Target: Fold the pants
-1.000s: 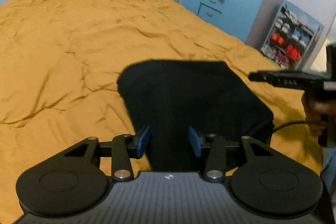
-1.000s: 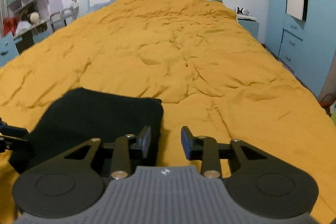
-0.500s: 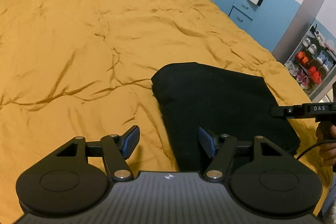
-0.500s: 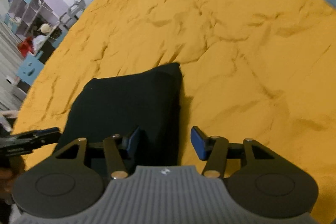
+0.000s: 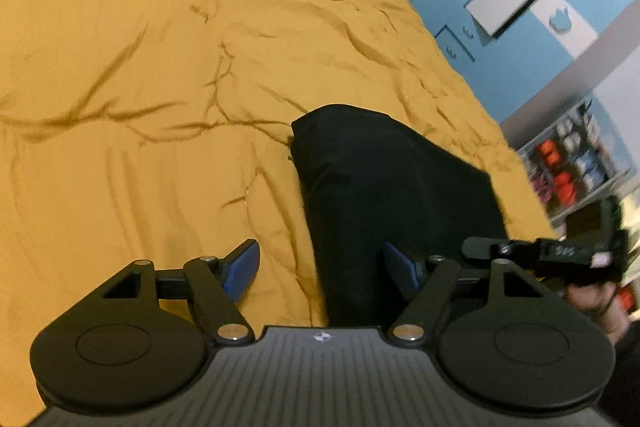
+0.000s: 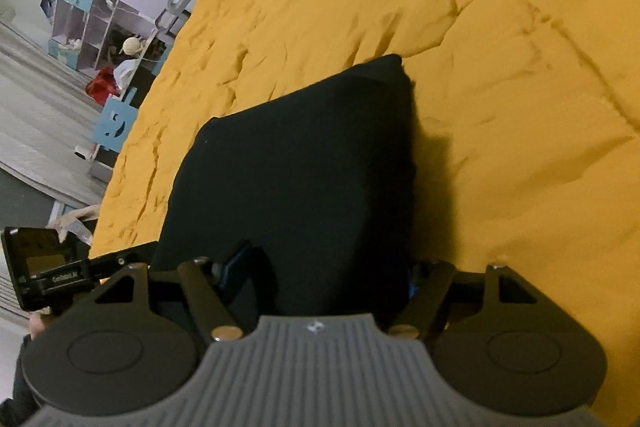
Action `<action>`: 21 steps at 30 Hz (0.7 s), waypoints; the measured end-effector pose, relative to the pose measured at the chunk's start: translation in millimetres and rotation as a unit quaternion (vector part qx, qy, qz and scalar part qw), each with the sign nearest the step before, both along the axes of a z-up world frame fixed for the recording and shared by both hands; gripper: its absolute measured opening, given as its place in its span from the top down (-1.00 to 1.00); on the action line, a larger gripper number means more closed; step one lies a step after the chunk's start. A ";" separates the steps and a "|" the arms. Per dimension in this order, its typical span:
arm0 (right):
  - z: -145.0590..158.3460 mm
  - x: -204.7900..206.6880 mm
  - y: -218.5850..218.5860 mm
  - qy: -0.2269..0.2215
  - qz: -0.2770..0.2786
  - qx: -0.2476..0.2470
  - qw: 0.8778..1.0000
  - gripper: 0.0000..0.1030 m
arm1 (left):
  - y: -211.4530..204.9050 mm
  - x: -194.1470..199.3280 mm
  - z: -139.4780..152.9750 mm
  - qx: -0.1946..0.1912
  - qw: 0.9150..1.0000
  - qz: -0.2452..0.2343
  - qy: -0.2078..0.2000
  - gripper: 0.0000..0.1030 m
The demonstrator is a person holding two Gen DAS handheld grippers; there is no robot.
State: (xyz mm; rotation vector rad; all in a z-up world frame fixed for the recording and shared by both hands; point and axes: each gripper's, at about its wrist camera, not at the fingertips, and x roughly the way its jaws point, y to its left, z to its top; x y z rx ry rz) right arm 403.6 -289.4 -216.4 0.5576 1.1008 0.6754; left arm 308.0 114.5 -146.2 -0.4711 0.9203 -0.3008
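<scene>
The black pants (image 5: 384,187) lie folded into a compact rectangle on the orange bedspread (image 5: 160,67). My left gripper (image 5: 320,267) is open, its jaws astride the near left edge of the pants. My right gripper (image 6: 324,275) is open and wide over the near right part of the pants (image 6: 300,167); whether its fingers touch the cloth cannot be told. The right gripper also shows at the right edge of the left wrist view (image 5: 540,255), and the left gripper at the left edge of the right wrist view (image 6: 52,275).
Blue wardrobe and drawers (image 5: 520,7) stand beyond the bed's right side, with a shoe rack (image 5: 572,163) nearer. A shelf unit and blue chair (image 6: 116,123) stand by the bed's left side. The bedspread (image 6: 520,67) spreads wide beyond the pants.
Both grippers have opened wider and tilted down toward the near edge of the folded pants. The pants have not moved.
</scene>
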 end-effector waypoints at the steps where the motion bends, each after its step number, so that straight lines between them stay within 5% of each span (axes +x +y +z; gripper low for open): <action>1: -0.2 0.4 0.3 0.000 -0.001 0.003 1.000 -0.32 | 3.0 -0.9 -2.3 -0.012 1.000 0.005 0.005 -0.62; 8: 0.2 -3.5 0.8 -0.003 0.002 0.011 1.000 -0.28 | 9.1 0.2 -11.4 -0.068 0.998 0.005 0.019 -0.84; 10: -6.1 -2.3 4.6 0.008 -0.004 0.018 1.000 0.06 | 5.5 11.1 -26.3 -0.099 0.994 -0.001 0.041 -0.94; 11: -8.2 -0.9 2.9 0.018 -0.009 0.031 0.999 0.41 | 5.2 17.6 -34.4 -0.135 0.989 -0.007 0.055 -0.78; 12: -7.5 0.9 -0.5 0.020 -0.015 0.047 0.999 0.60 | 4.5 23.1 -37.2 -0.168 0.984 -0.013 0.060 -0.02; 15: 10.4 2.1 -17.3 0.000 -0.027 0.087 0.996 0.69 | -7.4 34.8 -14.3 -0.133 0.990 -0.016 0.046 0.24; 16: 18.6 3.8 -24.5 -0.010 -0.033 0.098 0.995 0.70 | -13.0 41.0 -4.3 -0.134 0.990 -0.026 0.036 0.51; 18: 37.3 10.2 -44.2 -0.032 -0.053 0.107 0.992 0.71 | -22.5 55.1 7.6 -0.186 0.981 -0.048 0.028 0.59; 21: 58.3 19.9 -88.2 -0.051 -0.095 0.124 0.986 0.71 | -56.5 78.5 33.0 -0.195 0.979 -0.067 -0.005 0.60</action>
